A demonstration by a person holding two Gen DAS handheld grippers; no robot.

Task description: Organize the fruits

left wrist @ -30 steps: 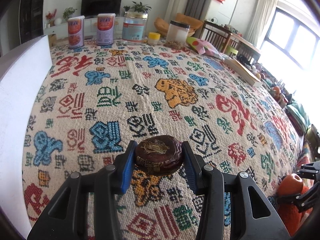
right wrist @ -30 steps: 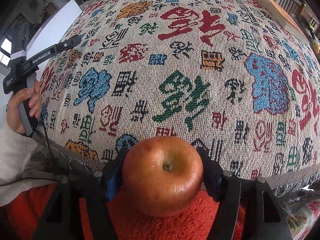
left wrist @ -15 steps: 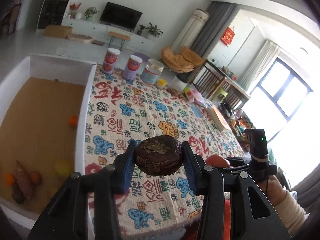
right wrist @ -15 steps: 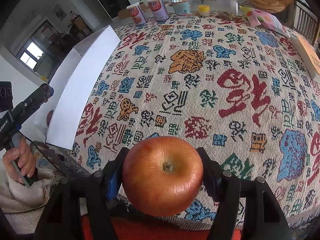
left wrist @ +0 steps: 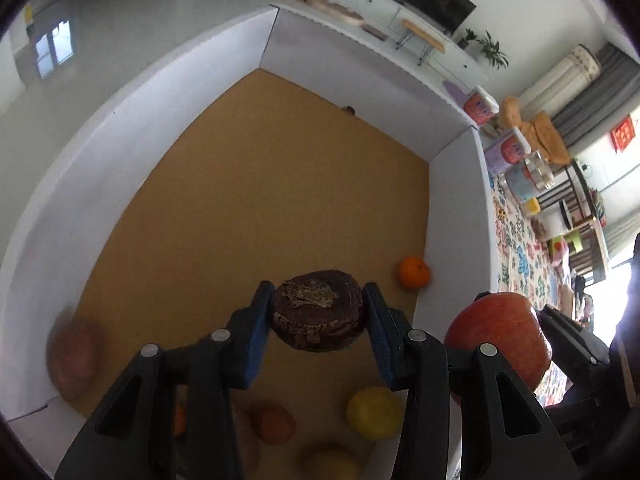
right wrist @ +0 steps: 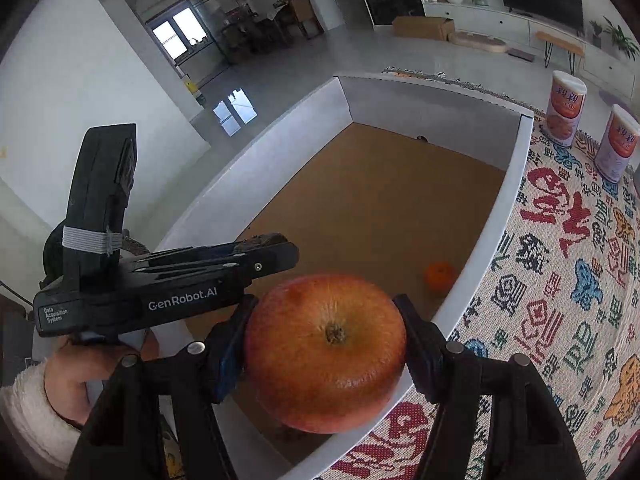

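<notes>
Both have swung over the box [left wrist: 452, 200], left gripper [left wrist: 318, 320] clamping a dark fruit [left wrist: 318, 314], right gripper [right wrist: 326, 350] an apple [right wrist: 324, 352].

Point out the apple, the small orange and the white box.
apple [right wrist: 326, 354], right wrist view, its front beside the stem
small orange [left wrist: 413, 272], left wrist view, its top
white box [left wrist: 120, 128], left wrist view, its left wall

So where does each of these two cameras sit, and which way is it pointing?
Left wrist: on the left hand-held gripper, looking down into the white box; its fingers clamp a dark brown fruit.
Right wrist: on the right hand-held gripper, looking over the box's rim; it grips a red apple, with the person's left hand showing.
Shared: box, apple, small orange.
</notes>
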